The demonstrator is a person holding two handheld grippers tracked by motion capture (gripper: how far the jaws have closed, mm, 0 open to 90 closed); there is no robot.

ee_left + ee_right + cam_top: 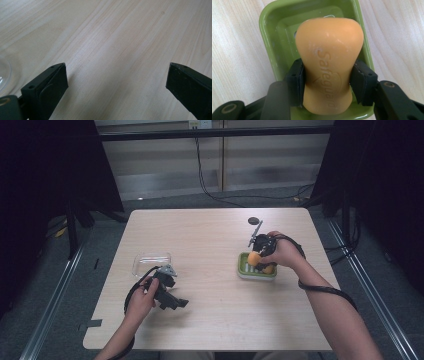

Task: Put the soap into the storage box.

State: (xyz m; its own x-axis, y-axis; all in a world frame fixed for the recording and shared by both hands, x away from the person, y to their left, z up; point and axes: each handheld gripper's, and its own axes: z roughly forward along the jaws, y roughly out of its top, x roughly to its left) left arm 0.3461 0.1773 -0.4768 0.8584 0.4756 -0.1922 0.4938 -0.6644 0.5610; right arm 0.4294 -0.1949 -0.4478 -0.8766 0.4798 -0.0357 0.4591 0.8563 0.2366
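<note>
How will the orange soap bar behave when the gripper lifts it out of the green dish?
The soap bar looks rigid, so it probably keeps its shape. Its smooth, waxy surface may slip, though the right gripper clamps its narrow waist. The green dish likely stays behind.

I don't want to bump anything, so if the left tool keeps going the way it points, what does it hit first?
Probably just the bare table. The left tool is open, with only wood grain ahead of it. A clear dish sits off to the side, out of that line.
</note>
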